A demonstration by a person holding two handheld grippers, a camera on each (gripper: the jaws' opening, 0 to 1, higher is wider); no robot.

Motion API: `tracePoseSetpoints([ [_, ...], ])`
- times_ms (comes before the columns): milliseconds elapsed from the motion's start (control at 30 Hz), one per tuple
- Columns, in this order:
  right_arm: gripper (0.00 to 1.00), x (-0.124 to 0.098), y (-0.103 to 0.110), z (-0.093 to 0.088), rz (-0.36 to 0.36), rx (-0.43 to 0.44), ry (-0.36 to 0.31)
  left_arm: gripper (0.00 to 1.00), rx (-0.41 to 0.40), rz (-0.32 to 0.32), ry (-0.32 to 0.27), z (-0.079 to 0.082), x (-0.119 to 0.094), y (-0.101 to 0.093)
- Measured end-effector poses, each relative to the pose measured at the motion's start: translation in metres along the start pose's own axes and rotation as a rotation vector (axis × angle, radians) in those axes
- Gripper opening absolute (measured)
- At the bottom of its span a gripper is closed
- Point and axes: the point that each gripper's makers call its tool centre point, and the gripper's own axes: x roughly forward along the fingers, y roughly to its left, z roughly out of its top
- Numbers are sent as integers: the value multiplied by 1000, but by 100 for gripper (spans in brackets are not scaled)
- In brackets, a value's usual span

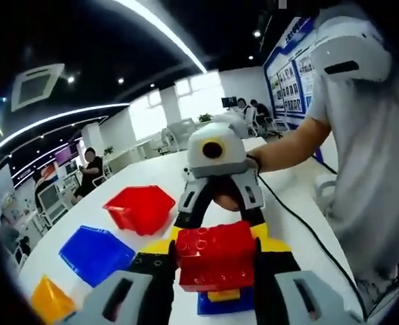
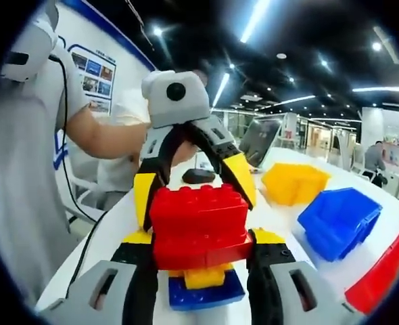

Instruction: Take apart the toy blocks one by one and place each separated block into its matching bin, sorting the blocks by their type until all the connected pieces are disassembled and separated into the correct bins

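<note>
With both tongs clamping opposite sides of the studded red plastic block [image 1: 215, 254] topping the yellow block [image 2: 201, 275] and blue block [image 2: 206, 292] above the white worktop [image 1: 280, 203], the left tongs [image 1: 215, 271] and right tongs [image 2: 201, 261] should be pulling straight apart, avoiding twisting.

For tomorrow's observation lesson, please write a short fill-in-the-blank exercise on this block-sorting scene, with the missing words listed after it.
1. The block stack held between both grippers has a ____ block on top.
2. The lowest block in the stack is ____.
3. On the white table stand ____ bins.
4. In the left gripper view, between the red bin and the yellow bin lies the ____ bin.

Missing words: red; blue; three; blue
</note>
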Motion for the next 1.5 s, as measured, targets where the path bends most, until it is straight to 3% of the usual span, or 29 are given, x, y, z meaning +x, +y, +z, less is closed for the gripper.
tracePoseSetpoints([
  [100,51,0,0,0,6,16,0,44,2,4,-13,1,0,1],
  [167,51,0,-1,-1,2,12,-8,46,-43,4,-39,1,0,3],
  [233,52,-1,0,1,16,30,-30,47,-208,-12,-85,1,2,4],
  [267,52,-3,-5,1,-6,33,-44,47,-291,14,-94,0,2,9],
  [300,52,-5,-5,0,-1,33,-44,47,-386,-25,-121,2,3,8],
  [367,52,-5,-5,1,-11,28,-42,47,-447,-40,-167,4,0,14],
  [500,52,-6,-5,1,-18,18,-29,47,-441,-40,-170,2,1,13],
  [600,52,-6,-5,-2,-8,8,6,44,-333,-30,-163,3,-1,12],
  [667,51,-6,-7,-3,-8,4,25,43,-296,0,-191,4,-1,15],
  [1233,51,-4,-10,-6,-2,64,40,42,-170,55,-211,4,-2,14],
  [1367,51,-3,-10,-5,-14,51,29,46,-214,43,-214,0,1,15],
  [1433,52,-3,-10,-5,-20,42,32,50,-292,24,-125,-13,5,13],
  [1500,52,-2,-11,-4,-27,37,33,51,-296,9,-123,-8,10,15],
])
